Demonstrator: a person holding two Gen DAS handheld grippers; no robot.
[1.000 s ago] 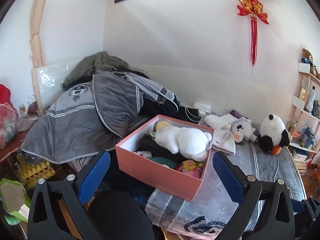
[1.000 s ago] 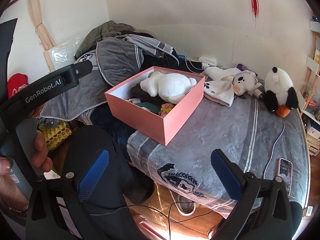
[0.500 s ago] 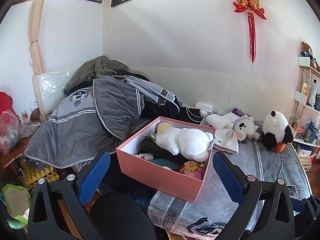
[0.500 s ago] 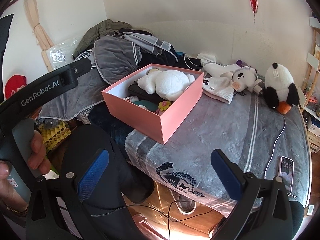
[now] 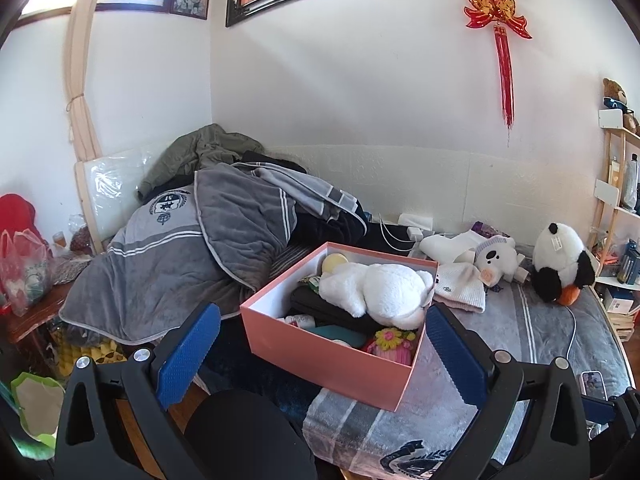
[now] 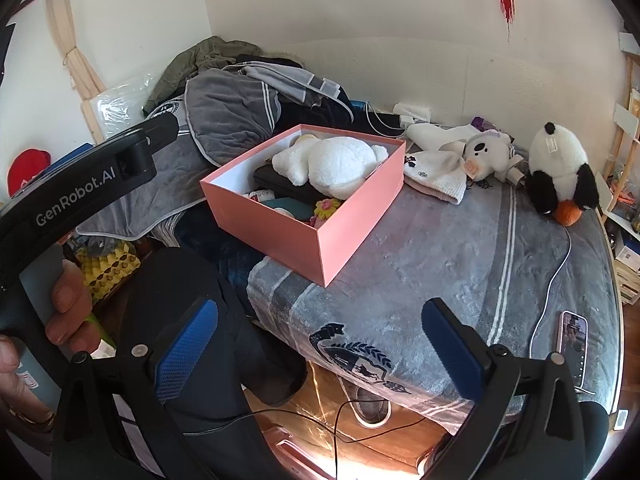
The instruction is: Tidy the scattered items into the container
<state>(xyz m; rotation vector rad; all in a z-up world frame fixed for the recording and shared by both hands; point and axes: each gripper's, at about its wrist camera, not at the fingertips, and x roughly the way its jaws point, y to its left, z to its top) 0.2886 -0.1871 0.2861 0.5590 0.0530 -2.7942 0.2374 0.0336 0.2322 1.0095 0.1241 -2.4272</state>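
I see the pink box sitting on the grey blanket at the bed's near edge, a white plush lying inside it, the panda and knit hat well beyond it, while my left gripper and right gripper both hang spread wide, empty.

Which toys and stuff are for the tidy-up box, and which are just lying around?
For the job:
pink box
white teddy already in it
panda toy
small white bear
white knit hat

Just lying about:
phone
grey blankets
wall ornament
shoe on the floor
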